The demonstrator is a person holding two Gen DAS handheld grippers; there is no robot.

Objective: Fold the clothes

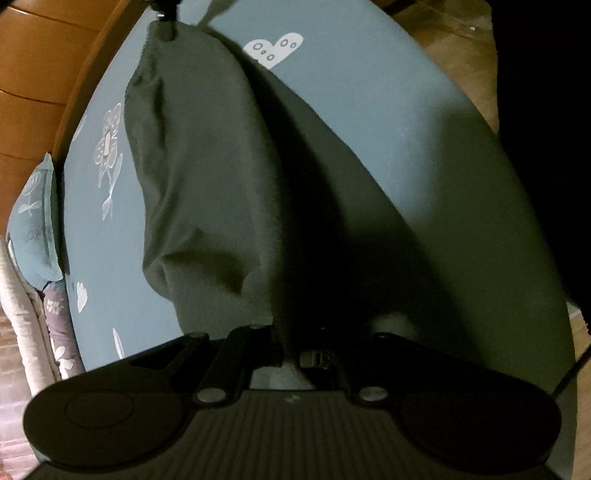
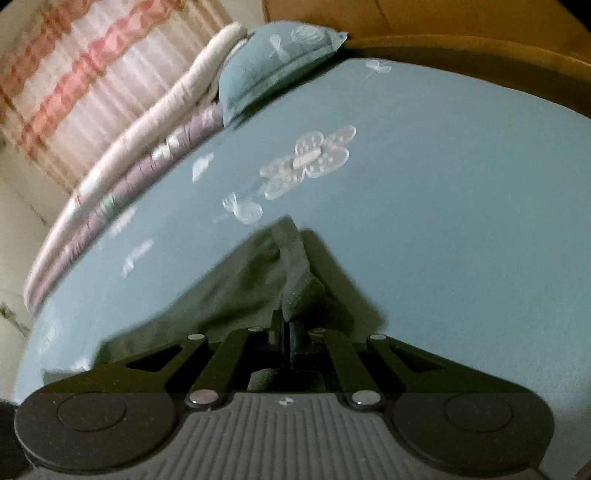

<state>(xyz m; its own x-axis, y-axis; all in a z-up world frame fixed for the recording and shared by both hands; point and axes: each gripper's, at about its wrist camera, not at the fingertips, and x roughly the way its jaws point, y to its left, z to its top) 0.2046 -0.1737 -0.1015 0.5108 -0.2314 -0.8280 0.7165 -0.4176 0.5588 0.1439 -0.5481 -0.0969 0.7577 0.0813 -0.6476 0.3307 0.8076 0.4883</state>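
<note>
Both claws are pressed together on the same dark green garment. Nearest in the left wrist view, the left claw (image 1: pixel 291 354) pinches the cloth (image 1: pixel 207 177) right at its fingertips (the fabric there is in deep shadow), and from that grip the cloth stretches away across the blue sheet (image 1: pixel 369 110) toward the far left. At that far end the right claw (image 1: pixel 166 27) shows small and dark, clamped on the cloth's other corner, so the garment hangs lifted between the two, sagging in soft folds.

From the right wrist view, the right claw (image 2: pixel 286 332) grips a bunched edge of the cloth (image 2: pixel 236 291), which rises in a peak just beyond the fingers and trails off to the near left over the sheet (image 2: pixel 443 184). Farther out, a white flower print (image 2: pixel 308 160) lies on the sheet. At the far left edge sit a blue pillow (image 2: pixel 273 62) and folded bedding (image 2: pixel 147 140), with a striped curtain (image 2: pixel 85 74) behind them and a wooden headboard (image 2: pixel 480 51) along the far right.
</note>
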